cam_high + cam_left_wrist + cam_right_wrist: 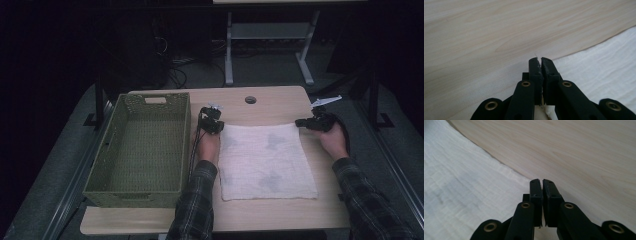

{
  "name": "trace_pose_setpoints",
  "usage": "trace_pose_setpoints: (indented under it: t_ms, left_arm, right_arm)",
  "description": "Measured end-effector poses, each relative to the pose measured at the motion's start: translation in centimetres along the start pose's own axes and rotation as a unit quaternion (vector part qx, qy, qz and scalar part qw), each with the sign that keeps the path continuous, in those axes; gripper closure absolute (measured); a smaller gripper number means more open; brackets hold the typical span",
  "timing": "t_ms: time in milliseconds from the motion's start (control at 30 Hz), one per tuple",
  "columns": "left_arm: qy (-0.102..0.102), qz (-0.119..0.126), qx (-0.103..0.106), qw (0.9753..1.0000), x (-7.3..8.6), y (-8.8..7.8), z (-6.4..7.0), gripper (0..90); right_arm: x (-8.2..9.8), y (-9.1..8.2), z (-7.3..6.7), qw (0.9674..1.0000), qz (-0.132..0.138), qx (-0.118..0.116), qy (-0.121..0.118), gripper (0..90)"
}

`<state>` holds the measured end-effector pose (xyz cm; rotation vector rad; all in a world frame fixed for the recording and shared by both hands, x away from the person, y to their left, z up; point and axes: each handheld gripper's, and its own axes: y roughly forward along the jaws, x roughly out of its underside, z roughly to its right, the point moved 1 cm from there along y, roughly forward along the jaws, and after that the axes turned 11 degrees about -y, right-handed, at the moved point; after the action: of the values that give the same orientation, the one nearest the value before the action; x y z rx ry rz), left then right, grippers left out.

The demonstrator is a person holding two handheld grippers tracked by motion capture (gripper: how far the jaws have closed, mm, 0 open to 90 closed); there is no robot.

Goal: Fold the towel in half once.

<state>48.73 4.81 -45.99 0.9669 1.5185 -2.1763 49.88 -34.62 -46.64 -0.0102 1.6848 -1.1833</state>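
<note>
Cloth (265, 160), white, flat, faintly grey-blotched.

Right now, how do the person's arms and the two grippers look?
Both sleeves are dark plaid. The left gripper and right gripper are black, each with a pale plate on top. Their jaws are flat black bars with brass rivets, and a black cable trails from the left one.

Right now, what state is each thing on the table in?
White cloth: spread flat, greyish patches, far corners pinched.
Left tongs: shut on the cloth's far left corner.
Right tongs: shut at the cloth's far right corner.
Green basket: upright, empty, left of the cloth.
</note>
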Motion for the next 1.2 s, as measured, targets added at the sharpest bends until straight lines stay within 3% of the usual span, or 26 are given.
trace_pose_setpoints:
  t_ms: [233,533,700,1200]
  left_arm:
    - [-0.005,0.032,0.024,0.9992,-0.9,-2.4,0.7,87.2]
    - [0.009,0.057,0.032,0.9978,-2.2,-3.9,1.9,87.2]
    - [0.030,0.056,0.024,0.9977,-1.6,-5.1,2.3,87.1]
    - [0.048,0.038,0.014,0.9980,1.5,-7.2,3.1,87.2]
  right_arm:
    - [-0.3,-2.0,0.5,0.9997,0.022,0.005,0.004,86.7]
    - [-1.7,-4.5,1.3,0.9989,0.042,0.019,-0.004,86.8]
    - [-0.9,-5.3,0.3,0.9983,0.055,0.012,-0.012,86.8]
    - [1.3,-7.2,-2.7,0.9972,0.069,-0.009,-0.027,86.9]
